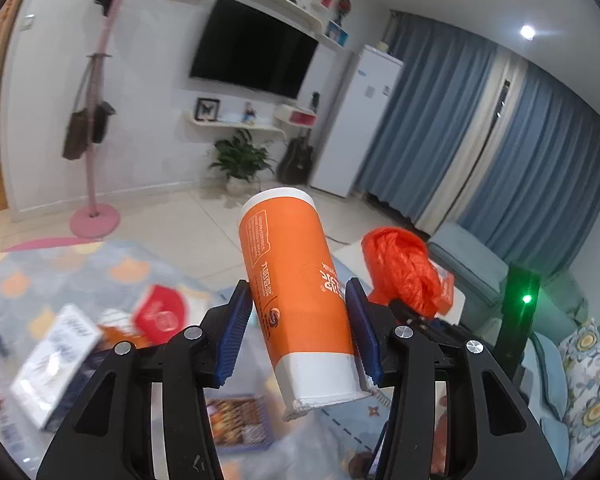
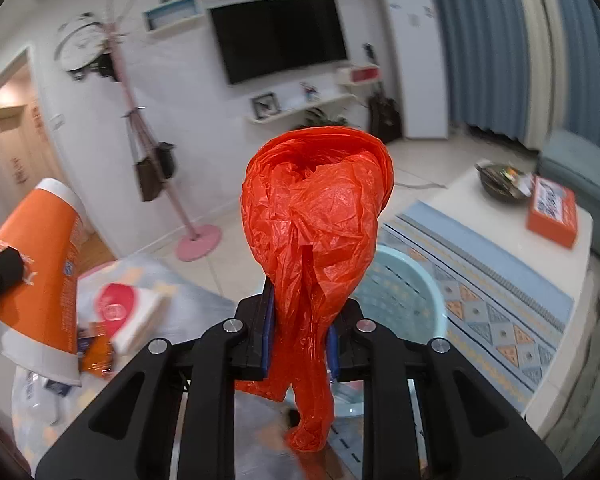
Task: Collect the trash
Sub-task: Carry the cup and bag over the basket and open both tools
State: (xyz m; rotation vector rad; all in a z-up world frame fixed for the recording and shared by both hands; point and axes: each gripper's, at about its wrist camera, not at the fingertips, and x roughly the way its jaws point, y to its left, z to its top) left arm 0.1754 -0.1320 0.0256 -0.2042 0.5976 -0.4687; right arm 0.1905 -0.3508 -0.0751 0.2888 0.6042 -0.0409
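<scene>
Living-room clutter lies below. Left gripper [image 1: 300, 332] clamps an orange cup [image 1: 296, 280], tilted; right gripper [image 2: 299, 336] pinches a red plastic bag [image 2: 316, 216] near the pale-blue basket [image 2: 404, 292]. Slack film could slip.

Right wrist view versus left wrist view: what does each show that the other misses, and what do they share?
Only the right wrist view: the pale blue basket just behind the right tool, a wall clock, and a bowl on the white table.

Only the left wrist view: the left tool shut on the cup, and a sofa cushion.

Both: the orange cup, the red bag, the TV, fridge, pink coat stand and blue curtains.
</scene>
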